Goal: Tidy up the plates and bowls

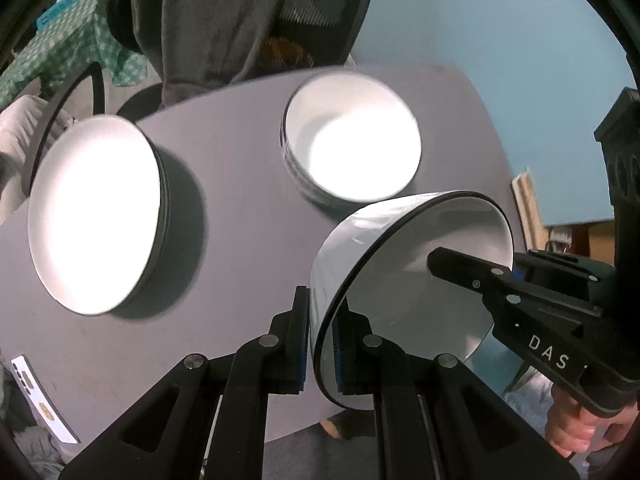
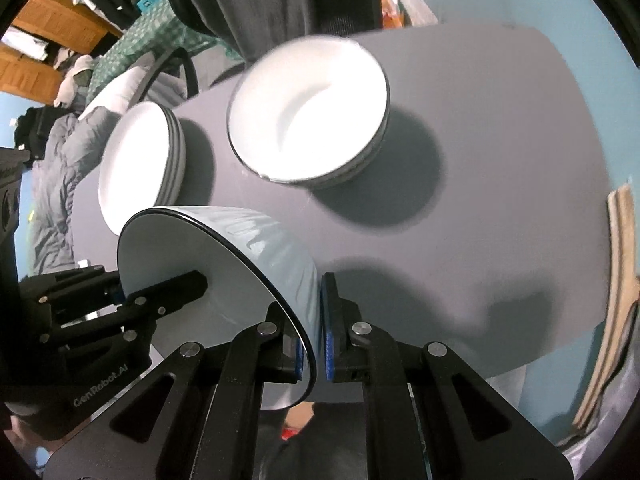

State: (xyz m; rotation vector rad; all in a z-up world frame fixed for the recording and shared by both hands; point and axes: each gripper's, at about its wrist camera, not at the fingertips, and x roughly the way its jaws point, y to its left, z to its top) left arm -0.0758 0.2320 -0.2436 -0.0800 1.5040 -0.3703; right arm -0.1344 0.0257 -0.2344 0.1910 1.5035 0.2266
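Left wrist view, nearest first: the left gripper [image 1: 322,344] pinches the black-edged rim of a white bowl [image 1: 404,280], one pad inside, one outside, the bowl tilted and held clear of the grey table [image 1: 248,216]. The right gripper [image 2: 314,334] clamps the opposite side of the same rim, so both sets of fingers are closed on this one bowl, carried between them above the table's near edge. Beyond it stands a stack of bowls [image 1: 352,140], at least three rims showing, and to its left, well apart, a stack of plates [image 1: 96,216], about three deep, though blur hinders an exact count. Sorting looks nearly complete: two tidy piles are made, and the held bowl, the only loose piece in sight, likely belongs on the bowl stack. A phone [image 1: 44,396] lies at the table's near corner.
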